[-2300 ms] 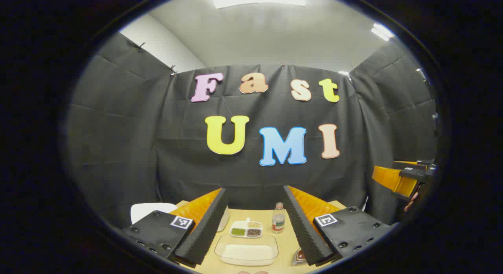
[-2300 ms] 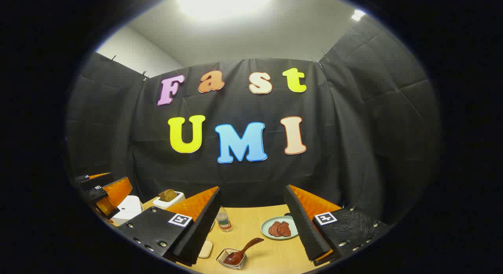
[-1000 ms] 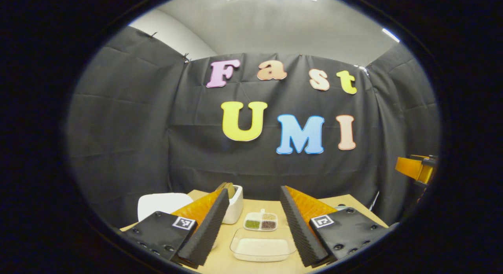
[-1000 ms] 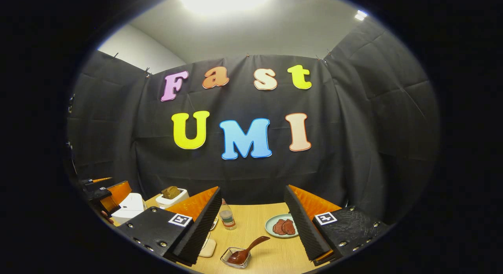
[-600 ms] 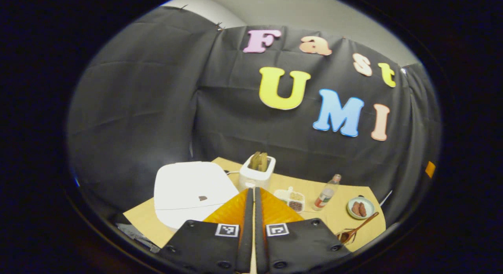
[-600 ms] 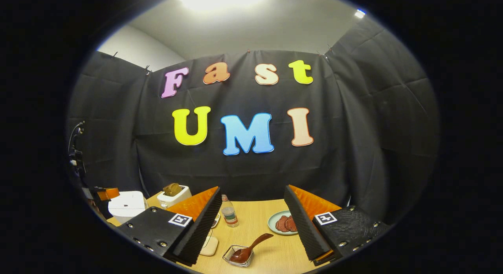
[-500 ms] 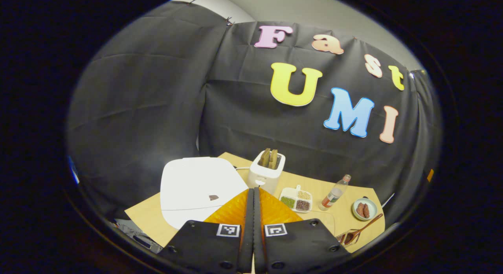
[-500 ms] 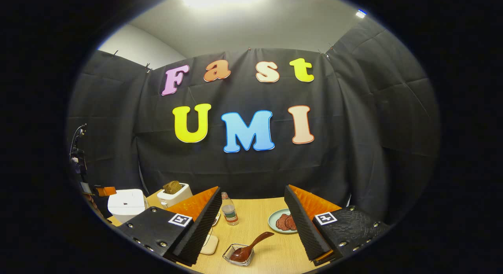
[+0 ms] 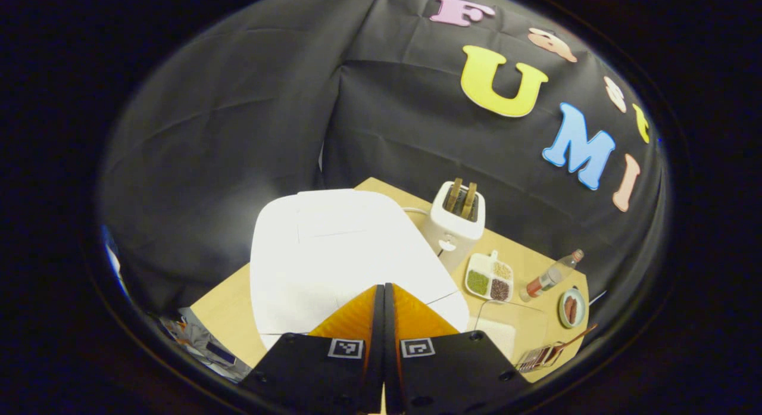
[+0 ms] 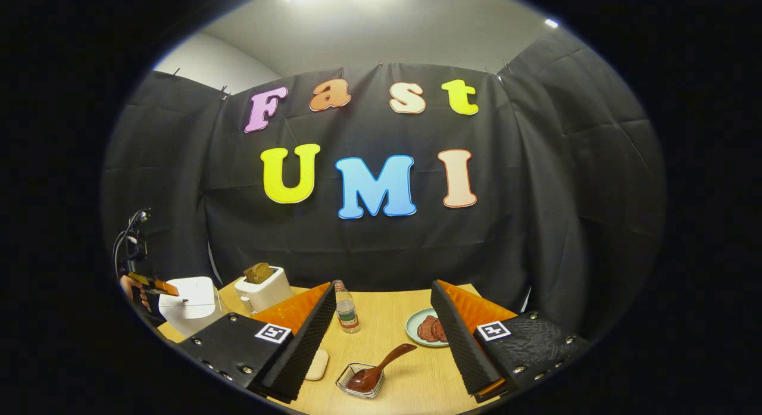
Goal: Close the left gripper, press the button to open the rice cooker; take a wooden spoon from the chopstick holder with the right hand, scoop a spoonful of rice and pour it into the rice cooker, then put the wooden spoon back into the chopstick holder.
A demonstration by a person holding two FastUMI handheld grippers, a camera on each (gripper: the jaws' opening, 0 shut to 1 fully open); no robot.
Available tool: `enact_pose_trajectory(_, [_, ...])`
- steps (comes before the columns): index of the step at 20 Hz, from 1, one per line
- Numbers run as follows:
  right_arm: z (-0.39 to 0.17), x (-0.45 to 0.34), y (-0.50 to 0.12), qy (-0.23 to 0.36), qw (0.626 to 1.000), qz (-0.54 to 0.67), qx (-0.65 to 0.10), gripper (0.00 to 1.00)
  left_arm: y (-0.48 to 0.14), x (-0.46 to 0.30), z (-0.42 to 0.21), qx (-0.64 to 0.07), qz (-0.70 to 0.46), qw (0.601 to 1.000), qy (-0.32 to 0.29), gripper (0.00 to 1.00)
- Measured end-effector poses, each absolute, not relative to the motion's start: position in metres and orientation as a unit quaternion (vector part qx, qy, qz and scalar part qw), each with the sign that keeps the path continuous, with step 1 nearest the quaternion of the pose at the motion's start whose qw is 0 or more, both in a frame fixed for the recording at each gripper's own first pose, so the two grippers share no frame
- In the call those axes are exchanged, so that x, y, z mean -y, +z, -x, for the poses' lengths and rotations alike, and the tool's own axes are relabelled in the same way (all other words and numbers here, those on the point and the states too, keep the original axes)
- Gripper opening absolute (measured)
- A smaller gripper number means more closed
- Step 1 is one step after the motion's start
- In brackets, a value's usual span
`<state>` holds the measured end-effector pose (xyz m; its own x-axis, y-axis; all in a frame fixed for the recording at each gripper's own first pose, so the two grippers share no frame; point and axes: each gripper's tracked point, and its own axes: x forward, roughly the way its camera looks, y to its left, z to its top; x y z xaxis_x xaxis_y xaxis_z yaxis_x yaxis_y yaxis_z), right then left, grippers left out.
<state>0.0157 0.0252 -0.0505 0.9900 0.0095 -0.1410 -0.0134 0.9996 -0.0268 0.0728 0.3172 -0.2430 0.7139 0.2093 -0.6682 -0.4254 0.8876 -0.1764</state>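
The white rice cooker point(image 9: 333, 248) sits at the table's left end with its lid down. My left gripper point(image 9: 381, 289) is shut with nothing in it, its tips over the front of the lid. The lid's small dark button is hidden under them, and contact cannot be told. In the right gripper view the cooker point(image 10: 186, 300) is far left, with the left gripper point(image 10: 156, 286) and a hand above it. My right gripper point(image 10: 381, 289) is open and empty above the table. The wooden spoon point(image 10: 381, 367) leans in the wire holder point(image 10: 356, 389) below it. A dish of rice point(image 9: 495, 334) lies right of the cooker.
A white toaster point(image 9: 457, 220) with bread stands behind the cooker. A divided dish of beans point(image 9: 490, 278), a small bottle point(image 10: 345, 312) and a green plate of meat point(image 10: 425, 328) sit farther along the wooden table point(image 10: 411, 385). Black cloth walls close the back and sides.
The left gripper has shut, swung to the left and dropped over the rice cooker, which now looks much larger. The right gripper has tilted down slightly and stays open.
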Motion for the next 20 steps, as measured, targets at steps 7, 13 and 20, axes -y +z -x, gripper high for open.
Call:
enact_pose_trajectory(7, [-0.019,-0.017,-0.054,-0.011,0.997,0.026,-0.073,0.98,-0.266,-0.322,-0.072,-0.366,0.147,0.899,0.190,0.09])
enact_pose_trajectory(13, [-0.024,-0.027,-0.056,0.004,0.997,0.027,-0.074,0.98,-0.205,-0.332,-0.097,-0.289,0.073,0.932,0.205,0.12])
enact_pose_trajectory(20, [-0.022,-0.032,-0.054,0.018,0.997,0.026,-0.070,0.98,-0.110,-0.336,-0.102,-0.167,0.028,0.960,0.223,0.79])
